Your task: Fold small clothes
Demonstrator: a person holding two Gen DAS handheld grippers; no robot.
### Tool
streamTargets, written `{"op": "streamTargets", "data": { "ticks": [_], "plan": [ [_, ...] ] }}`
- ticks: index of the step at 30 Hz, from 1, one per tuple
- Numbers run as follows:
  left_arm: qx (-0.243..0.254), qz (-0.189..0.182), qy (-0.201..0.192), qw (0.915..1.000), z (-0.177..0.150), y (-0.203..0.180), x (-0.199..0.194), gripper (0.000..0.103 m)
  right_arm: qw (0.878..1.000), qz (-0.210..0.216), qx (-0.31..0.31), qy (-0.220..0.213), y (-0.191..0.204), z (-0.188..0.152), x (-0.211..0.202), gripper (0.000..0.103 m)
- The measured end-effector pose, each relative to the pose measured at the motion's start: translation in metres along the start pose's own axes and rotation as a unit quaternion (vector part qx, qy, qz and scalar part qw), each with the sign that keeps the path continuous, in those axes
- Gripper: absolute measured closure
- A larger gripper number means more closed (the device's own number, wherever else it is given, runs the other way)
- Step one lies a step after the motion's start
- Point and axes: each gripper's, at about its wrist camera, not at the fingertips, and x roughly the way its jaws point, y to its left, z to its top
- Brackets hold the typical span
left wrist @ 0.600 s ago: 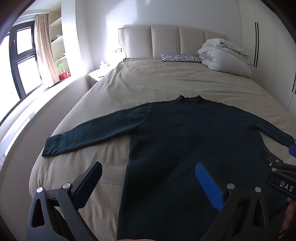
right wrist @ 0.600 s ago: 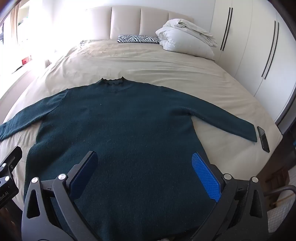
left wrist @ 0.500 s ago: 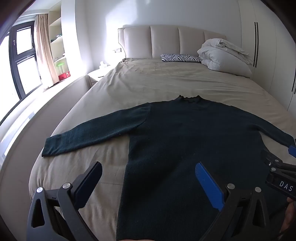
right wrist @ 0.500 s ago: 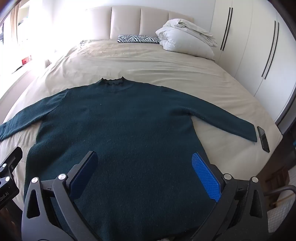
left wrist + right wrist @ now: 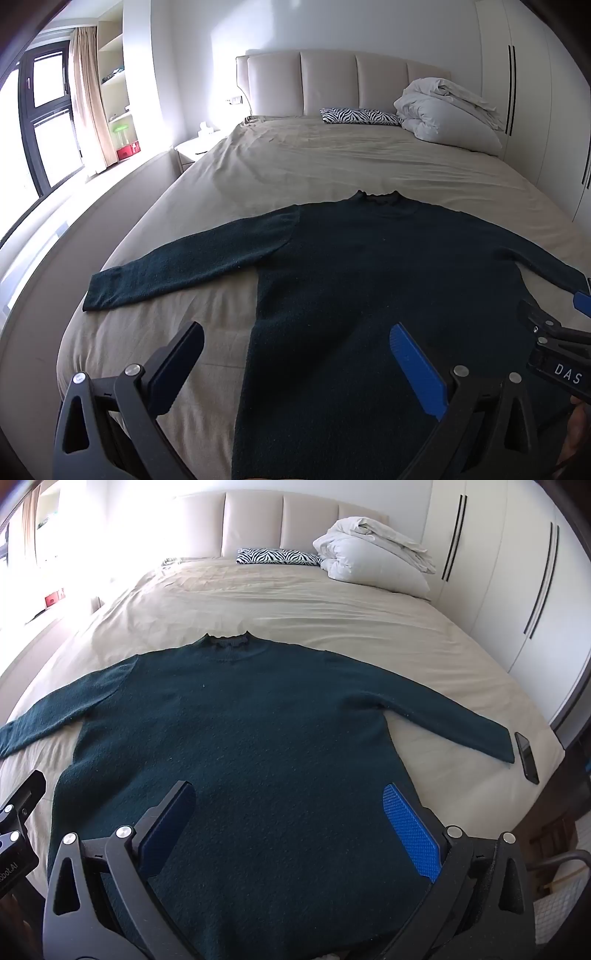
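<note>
It was a home bedroom. A bed (image 5: 332,162) with padded headboard (image 5: 332,85), wardrobe doors (image 5: 491,572), a nightstand (image 5: 194,147) showed it.

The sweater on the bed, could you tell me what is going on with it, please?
A person holds a gripper in each hand over a dark green sweater spread flat on the bed, sleeves out to both sides, collar toward the headboard. The left gripper and the right gripper are both open above the hem end and grip nothing. No fold has been made yet. A phone lies just beyond the right cuff.
</note>
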Motion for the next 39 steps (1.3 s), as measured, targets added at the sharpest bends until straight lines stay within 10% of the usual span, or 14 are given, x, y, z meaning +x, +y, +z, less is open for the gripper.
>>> {"op": "streamTargets", "data": {
  "ticks": [39],
  "plan": [
    [-0.001, -0.001, 0.001, 1.0000, -0.0014, -0.0033, -0.0023, 0.000, 1.000, 0.001, -0.002, 0.004, 0.0080, -0.0065, 0.0020, 0.000]
  ]
}}
